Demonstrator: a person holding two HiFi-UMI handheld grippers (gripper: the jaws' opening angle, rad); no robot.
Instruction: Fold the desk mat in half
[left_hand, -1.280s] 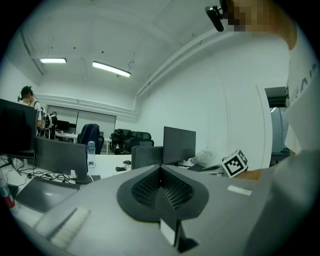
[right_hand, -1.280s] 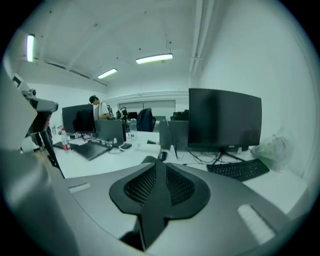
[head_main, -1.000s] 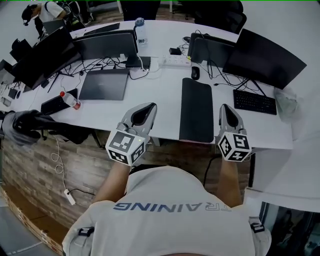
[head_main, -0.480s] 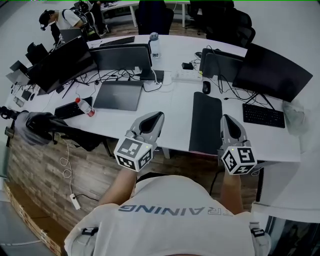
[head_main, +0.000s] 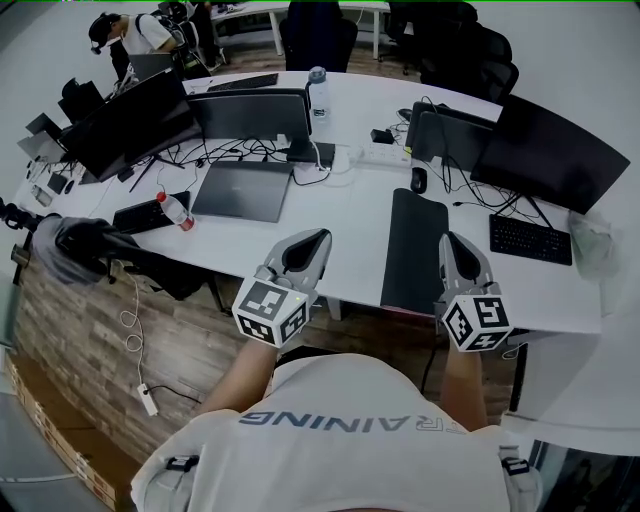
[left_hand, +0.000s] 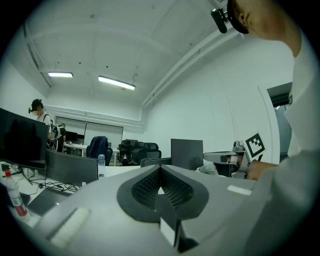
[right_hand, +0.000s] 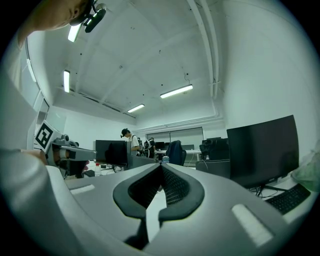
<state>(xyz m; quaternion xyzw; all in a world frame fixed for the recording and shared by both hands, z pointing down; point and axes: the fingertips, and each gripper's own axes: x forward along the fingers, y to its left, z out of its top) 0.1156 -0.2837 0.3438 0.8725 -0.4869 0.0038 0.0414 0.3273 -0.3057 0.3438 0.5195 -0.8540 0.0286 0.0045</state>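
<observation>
While the desk mat (head_main: 415, 250) lies flat on the desk (head_main: 350, 210), both claws hover.
Left gripper (head_main: 316, 238) and right gripper (head_main: 452, 241): jaws together, empty, flanking the mat's near end.

Desk (head_main: 350, 225): white, long, strewn with cables.
Laptop (head_main: 243, 190): grey, shut, flat on the desk.
Clear bottle (head_main: 318, 95): upright behind a monitor (head_main: 250, 115).
Red-capped bottle (head_main: 173, 211): left of the laptop.
Keyboard (head_main: 530, 240): black, at the right.
Mouse (head_main: 419, 180): near the power strip (head_main: 372, 156).
Person (head_main: 130, 35): far left corner.
</observation>
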